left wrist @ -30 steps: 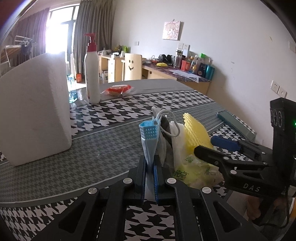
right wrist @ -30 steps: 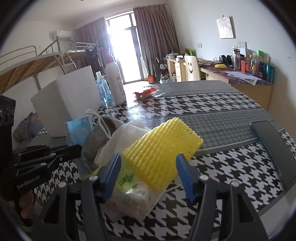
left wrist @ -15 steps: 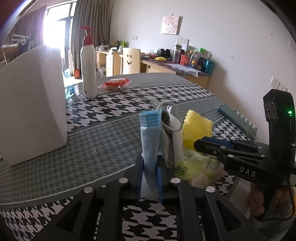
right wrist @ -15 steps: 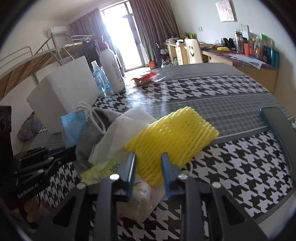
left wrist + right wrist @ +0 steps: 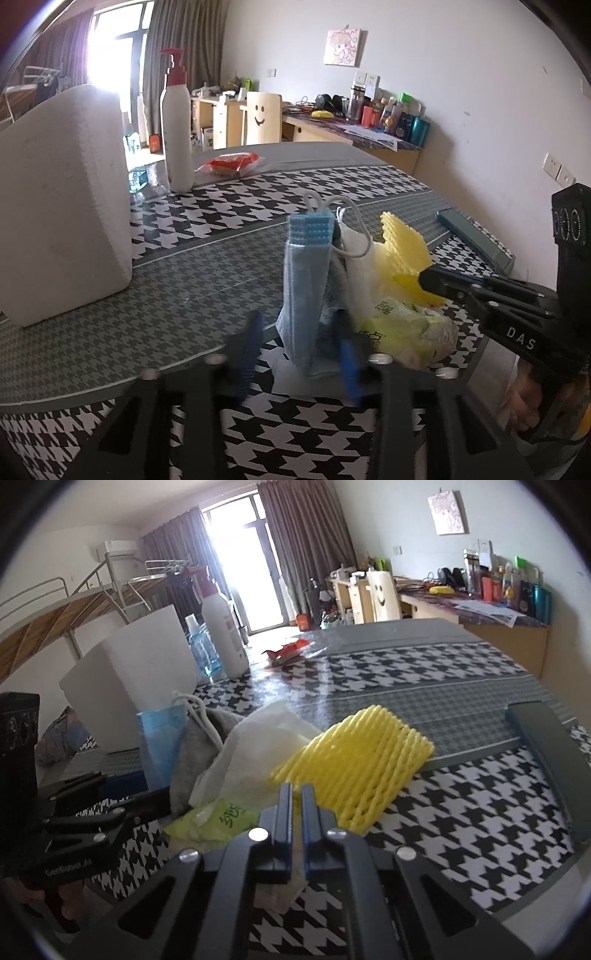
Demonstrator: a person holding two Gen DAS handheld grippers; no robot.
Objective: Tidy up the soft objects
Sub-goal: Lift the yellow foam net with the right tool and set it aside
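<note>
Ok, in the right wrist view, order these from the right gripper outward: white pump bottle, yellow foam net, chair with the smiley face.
1. yellow foam net: right at the right gripper, just ahead on the tablecloth.
2. white pump bottle: far left on the table, beside the white block.
3. smiley chair: beyond the table, by the desk.

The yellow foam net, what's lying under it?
The yellow foam net leans on a green-printed plastic packet and a white bag; its far end rests on the houndstooth tablecloth. Anything flat beneath its middle is covered.
</note>
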